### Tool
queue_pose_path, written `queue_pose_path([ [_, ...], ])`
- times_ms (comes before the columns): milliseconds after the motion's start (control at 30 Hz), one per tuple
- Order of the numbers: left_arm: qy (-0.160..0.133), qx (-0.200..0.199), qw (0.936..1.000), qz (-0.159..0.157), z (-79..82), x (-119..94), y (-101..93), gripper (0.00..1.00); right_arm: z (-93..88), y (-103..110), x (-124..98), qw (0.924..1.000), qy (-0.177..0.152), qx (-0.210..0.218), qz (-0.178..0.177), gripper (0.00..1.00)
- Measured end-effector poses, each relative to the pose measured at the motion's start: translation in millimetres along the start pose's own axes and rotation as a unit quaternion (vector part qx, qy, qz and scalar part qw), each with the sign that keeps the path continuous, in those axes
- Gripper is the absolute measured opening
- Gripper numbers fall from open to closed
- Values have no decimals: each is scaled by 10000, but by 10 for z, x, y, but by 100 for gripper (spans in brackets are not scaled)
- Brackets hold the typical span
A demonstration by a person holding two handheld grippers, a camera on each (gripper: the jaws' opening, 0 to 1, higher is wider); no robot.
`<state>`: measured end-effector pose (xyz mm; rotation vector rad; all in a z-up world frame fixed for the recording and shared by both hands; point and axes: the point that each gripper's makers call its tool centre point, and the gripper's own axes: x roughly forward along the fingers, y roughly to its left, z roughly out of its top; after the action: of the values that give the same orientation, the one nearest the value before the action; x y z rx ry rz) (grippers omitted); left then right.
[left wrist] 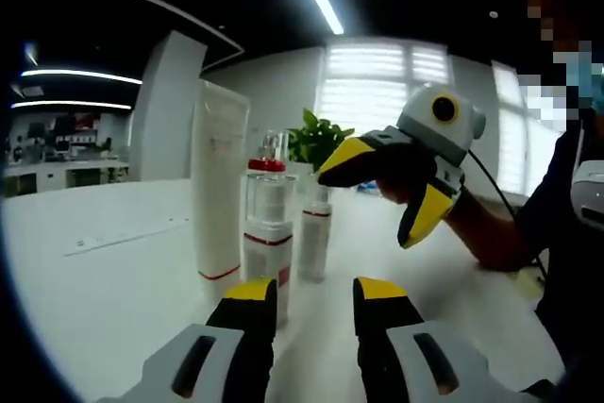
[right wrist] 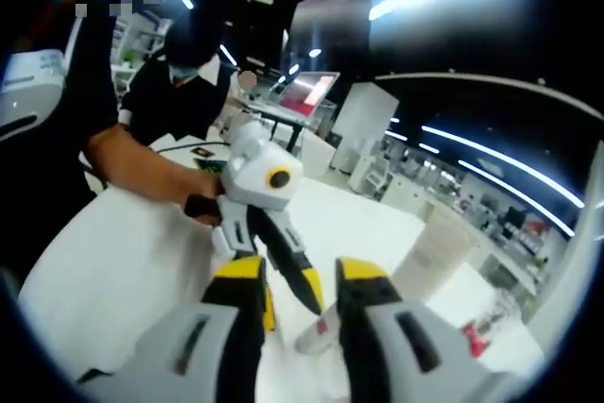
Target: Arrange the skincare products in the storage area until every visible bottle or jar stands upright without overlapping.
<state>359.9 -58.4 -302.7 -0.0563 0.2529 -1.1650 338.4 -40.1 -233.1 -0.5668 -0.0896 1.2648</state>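
1. Left gripper (left wrist: pixel 314 301) low over the white table (left wrist: pixel 113 290) in the left gripper view, jaws parted by a narrow gap with nothing between them.
2. Standing upright just beyond those jaws: a tall white tube (left wrist: pixel 218 193), a clear bottle with a red collar (left wrist: pixel 268 224) just beside it, and a slimmer clear bottle (left wrist: pixel 316 233) a little behind, near a green plant (left wrist: pixel 317 139). Bottles close together; cannot tell whether touching.
3. Right gripper (left wrist: pixel 392 197) raised above the table to the right of the bottles, held by a person's hand (left wrist: pixel 401 181), jaws spread wide and empty.
4. In the right gripper view, right gripper (right wrist: pixel 300 288) with jaws apart, nothing held.
5. Past them in that view, the left gripper (right wrist: pixel 283 261) pointing down toward a small bottle (right wrist: pixel 319 332) on the table (right wrist: pixel 123 252); tilt of that bottle unclear.
6. Off to the right in that view, a white tube (right wrist: pixel 436 252) on the table.
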Motion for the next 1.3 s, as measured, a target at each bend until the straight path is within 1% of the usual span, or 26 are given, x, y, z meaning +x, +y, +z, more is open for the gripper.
queue_pose_path([
  [67,-10,38,10000,-6,15,-15,-6,31,-2,-2,-1,10000,3,-1,-5,28],
  [133,-92,6,10000,5,51,-51,13,31,1,-3,1,10000,-6,2,-7,28],
  [267,-117,-47,9999,87,52,-95,73,31,-3,8,9,10000,4,-2,16,28],
  [433,-192,-18,9998,98,111,-118,58,32,11,17,3,10000,-21,4,45,29],
  [500,-204,3,9997,125,129,-127,52,34,29,62,9,9998,-69,50,157,33],
  [533,-208,8,9997,142,132,-135,49,36,40,130,17,9993,-106,159,321,36],
  [700,-299,2,9992,266,143,-268,-54,42,115,276,46,9964,-315,389,686,48],
  [833,-487,-10,9980,411,206,-433,-146,52,173,352,51,9941,-434,498,864,53],
  [933,-576,-8,9972,477,240,-568,-200,52,199,390,58,9928,-477,558,944,57],
  [1033,-553,-1,9967,595,214,-681,-222,53,245,416,54,9916,-546,613,995,62],
  [1167,-460,30,9962,739,155,-837,-268,53,333,467,51,9883,-719,762,1109,73],
  [1200,-446,28,9961,764,146,-883,-291,56,357,487,52,9869,-775,829,1147,77],
  [1267,-445,18,9953,860,137,-986,-341,64,403,520,58,9839,-890,977,1201,84],
  [1300,-426,18,9949,909,125,-1047,-367,67,419,537,60,9827,-929,1021,1233,86],
])
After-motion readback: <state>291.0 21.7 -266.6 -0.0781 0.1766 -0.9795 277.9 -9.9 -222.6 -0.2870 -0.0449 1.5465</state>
